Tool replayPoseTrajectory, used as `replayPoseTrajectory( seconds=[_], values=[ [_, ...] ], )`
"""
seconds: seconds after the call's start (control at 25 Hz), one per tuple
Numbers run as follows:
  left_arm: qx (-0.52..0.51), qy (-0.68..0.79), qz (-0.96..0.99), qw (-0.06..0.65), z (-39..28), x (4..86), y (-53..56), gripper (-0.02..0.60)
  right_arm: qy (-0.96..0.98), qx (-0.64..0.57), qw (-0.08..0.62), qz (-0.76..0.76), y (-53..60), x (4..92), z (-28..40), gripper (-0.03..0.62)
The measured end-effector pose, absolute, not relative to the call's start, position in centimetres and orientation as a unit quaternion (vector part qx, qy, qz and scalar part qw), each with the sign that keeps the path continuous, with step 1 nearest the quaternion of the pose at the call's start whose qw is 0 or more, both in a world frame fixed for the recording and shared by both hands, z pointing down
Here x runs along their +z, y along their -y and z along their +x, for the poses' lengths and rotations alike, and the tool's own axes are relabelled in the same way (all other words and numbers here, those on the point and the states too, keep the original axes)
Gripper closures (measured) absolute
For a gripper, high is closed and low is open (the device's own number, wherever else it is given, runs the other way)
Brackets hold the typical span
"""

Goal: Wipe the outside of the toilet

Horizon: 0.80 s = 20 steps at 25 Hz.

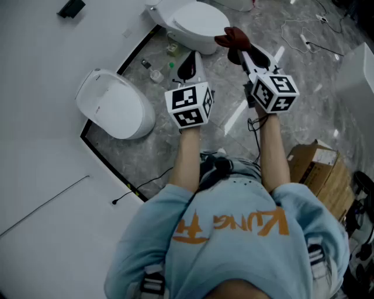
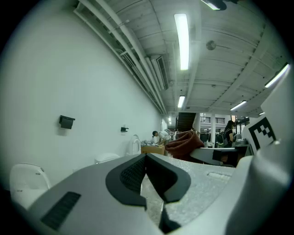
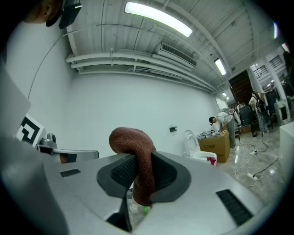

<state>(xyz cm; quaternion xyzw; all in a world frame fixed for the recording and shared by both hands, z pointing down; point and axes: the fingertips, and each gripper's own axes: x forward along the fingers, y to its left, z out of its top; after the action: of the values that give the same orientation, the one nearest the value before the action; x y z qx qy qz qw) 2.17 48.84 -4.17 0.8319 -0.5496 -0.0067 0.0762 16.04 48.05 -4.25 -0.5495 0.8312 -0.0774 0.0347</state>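
Two white toilets stand against the white wall, one at the left with its lid down, one further ahead. My right gripper is shut on a reddish-brown cloth, held in the air next to the far toilet's front rim. In the right gripper view the cloth bulges above the jaws of that gripper and hangs down between them. My left gripper is shut with nothing in it, a little left of the right one; its pads meet in the left gripper view.
Small bottles and bits lie on the marble floor between the toilets. White cables trail at the far right. A cardboard box stands at my right. A black fixture is on the wall. A person bends by a distant box.
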Motion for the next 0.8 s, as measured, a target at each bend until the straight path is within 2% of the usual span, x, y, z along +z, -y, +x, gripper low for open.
replayPoseTrajectory(
  seconds=[0.56,0.8],
  values=[
    [-0.013,0.586,0.806,0.076,-1.0,-5.2,-47.0,0.588,-0.826,-0.096,0.074,-0.55,-47.0,-5.7,18.3,0.52],
    [-0.016,0.601,0.794,0.084,-2.5,-4.2,-44.5,0.588,-0.841,-0.107,0.07,-0.525,-44.5,-4.8,17.4,0.52]
  ],
)
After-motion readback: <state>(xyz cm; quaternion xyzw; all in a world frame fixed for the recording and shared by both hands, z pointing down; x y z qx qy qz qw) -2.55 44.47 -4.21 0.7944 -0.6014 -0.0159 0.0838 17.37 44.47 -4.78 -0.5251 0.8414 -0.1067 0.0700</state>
